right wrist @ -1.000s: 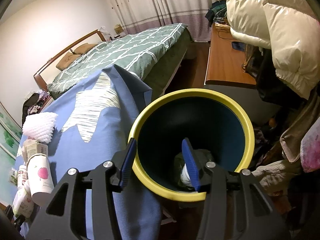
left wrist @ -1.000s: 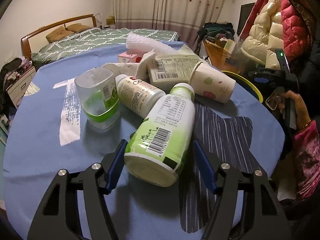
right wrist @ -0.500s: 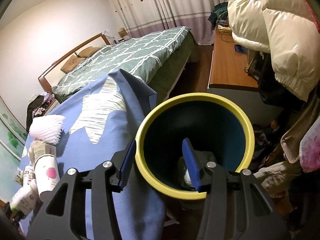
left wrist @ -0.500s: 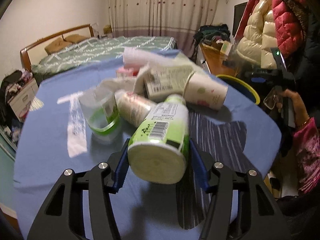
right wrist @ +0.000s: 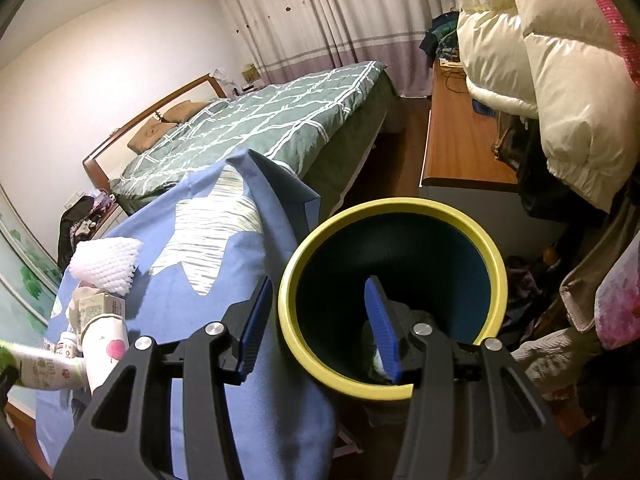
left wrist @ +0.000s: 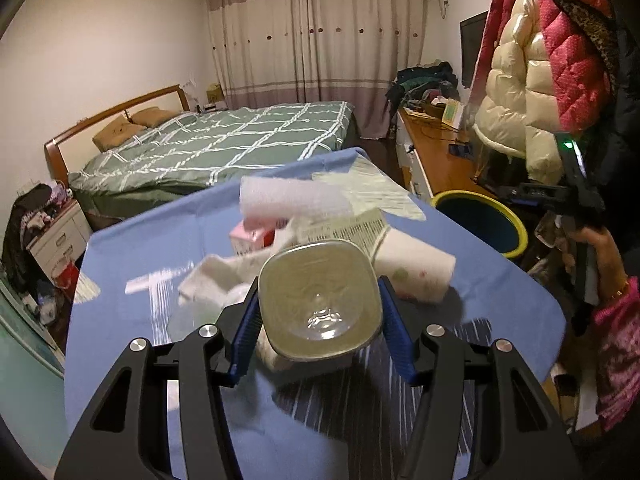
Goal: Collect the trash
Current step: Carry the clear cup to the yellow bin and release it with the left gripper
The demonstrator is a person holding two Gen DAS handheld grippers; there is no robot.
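My left gripper (left wrist: 318,330) is shut on a white and green plastic bottle (left wrist: 319,300), held above the table with its base facing the camera. The bottle also shows at the left edge of the right wrist view (right wrist: 44,368). A paper cup (left wrist: 416,272), a carton (left wrist: 344,230), white foam netting (left wrist: 288,198) and a pink box (left wrist: 252,238) lie on the blue tablecloth (left wrist: 132,248). The yellow-rimmed dark bin (right wrist: 392,296) stands by the table's edge. My right gripper (right wrist: 320,320) is open and empty, straddling the bin's near rim.
A bed (left wrist: 224,144) stands behind the table. A wooden desk (left wrist: 436,152) and hanging puffer jackets (left wrist: 532,92) are on the right. Some trash lies in the bin's bottom (right wrist: 376,356). The other hand and gripper show at right (left wrist: 576,200).
My left gripper closed on the bottle and lifted it off the table, tilting its base toward the camera. My right gripper stayed over the bin's rim, shifting slightly.
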